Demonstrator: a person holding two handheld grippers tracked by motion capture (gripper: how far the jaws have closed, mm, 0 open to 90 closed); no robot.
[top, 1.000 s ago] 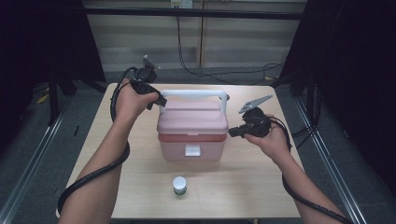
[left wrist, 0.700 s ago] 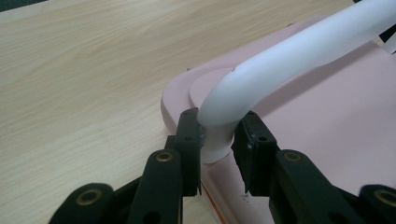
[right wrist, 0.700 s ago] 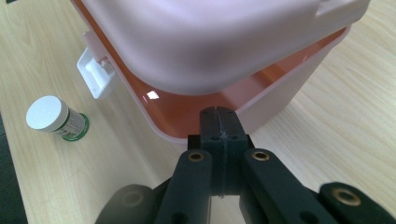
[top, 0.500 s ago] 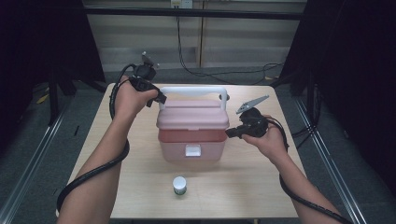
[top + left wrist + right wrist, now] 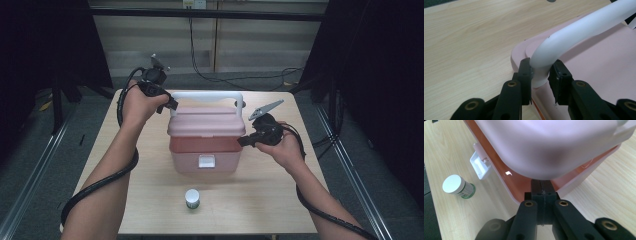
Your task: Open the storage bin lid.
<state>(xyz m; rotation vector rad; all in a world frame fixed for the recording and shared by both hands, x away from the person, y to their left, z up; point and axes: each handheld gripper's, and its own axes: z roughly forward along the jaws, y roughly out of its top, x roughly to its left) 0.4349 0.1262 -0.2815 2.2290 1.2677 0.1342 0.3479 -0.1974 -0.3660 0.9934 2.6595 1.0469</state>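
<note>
- Box [image 5: 206, 145] sits mid-tabletop [image 5: 125, 150], lid [image 5: 206, 121] slightly raised.
- Left gripper [image 5: 539, 75] clamps the handle [image 5: 574, 32] base.
- Right gripper [image 5: 541, 187], jaws together, pokes under the lid edge.

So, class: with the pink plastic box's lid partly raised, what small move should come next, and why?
Probably lift the lid further. The left gripper is clamped on the base of the white curved handle, and the pink plastic box's lid shows a gap over the darker base. The shut right gripper sits under the lid's edge. The small white-capped jar waits in front.
</note>
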